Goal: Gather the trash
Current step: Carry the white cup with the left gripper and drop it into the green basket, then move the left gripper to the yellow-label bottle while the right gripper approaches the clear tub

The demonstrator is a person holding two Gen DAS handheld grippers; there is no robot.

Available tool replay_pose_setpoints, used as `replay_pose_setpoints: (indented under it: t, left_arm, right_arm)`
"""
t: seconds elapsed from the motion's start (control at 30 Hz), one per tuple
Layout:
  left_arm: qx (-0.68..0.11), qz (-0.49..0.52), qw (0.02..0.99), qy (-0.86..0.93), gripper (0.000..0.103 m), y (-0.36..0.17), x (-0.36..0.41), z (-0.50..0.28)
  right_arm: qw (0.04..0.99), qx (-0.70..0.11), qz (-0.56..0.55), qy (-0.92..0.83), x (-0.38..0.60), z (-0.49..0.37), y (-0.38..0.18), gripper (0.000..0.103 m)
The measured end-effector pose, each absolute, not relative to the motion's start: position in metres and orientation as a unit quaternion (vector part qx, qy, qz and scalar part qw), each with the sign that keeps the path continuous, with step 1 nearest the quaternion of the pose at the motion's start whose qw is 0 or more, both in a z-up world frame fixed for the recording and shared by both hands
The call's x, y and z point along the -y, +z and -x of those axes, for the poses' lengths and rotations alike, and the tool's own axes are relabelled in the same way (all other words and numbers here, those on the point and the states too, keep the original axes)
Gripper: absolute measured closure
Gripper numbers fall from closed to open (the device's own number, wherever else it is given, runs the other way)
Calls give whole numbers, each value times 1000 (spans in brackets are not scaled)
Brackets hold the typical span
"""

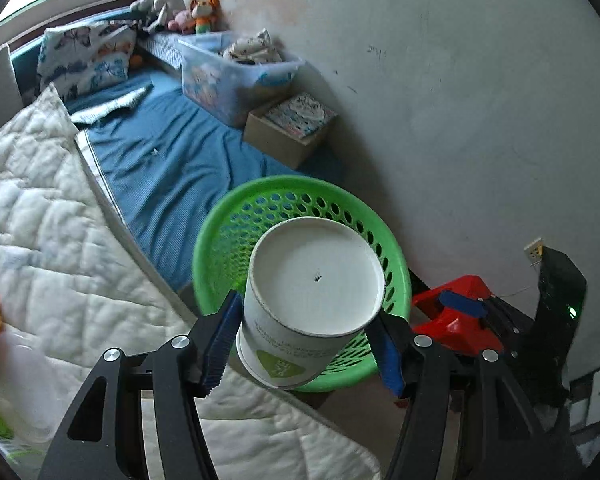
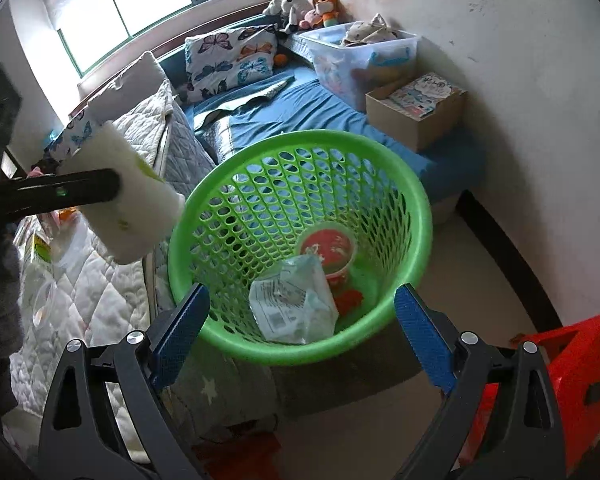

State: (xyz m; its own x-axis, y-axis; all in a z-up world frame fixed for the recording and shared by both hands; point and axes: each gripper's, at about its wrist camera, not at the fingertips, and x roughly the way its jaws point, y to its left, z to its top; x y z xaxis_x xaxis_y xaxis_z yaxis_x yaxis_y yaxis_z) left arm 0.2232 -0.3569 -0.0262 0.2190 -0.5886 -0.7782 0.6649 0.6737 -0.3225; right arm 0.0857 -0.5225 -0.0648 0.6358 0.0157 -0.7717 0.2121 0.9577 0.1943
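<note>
We see a blue bed (image 2: 320, 112) beside the green basket (image 2: 420, 216), which holds a clear plastic packet (image 2: 296, 304) and a red cup (image 2: 328, 250). Our left gripper (image 1: 306, 344) clamps a white paper cup (image 1: 312, 300) above the basket's rim. Our right gripper (image 2: 300, 332) hangs over it, jaws wide apart, empty.

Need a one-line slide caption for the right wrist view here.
Open right tool above the green basket, which holds a red cup and a clear packet; left tool carries a white cup alongside.
</note>
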Motion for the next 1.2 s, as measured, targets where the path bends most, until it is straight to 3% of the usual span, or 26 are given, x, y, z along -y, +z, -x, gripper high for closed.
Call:
replay_pose_setpoints:
  t: [0.13,0.37,1.2]
  left_arm:
    - [-486,-35,775,-402,44,-35,367,-223]
    - [-486,-25,769,-415,29,-37,368,-219]
    - [-415,14,843,-341,29,16,176,-177]
  right_arm:
    - [896,-420,-131,-57,522,-78,-62,10]
    - [899,-413,-135,-60,521,-71,-59,10]
    - [911,-399,-86,62,402,-75,-29,10]
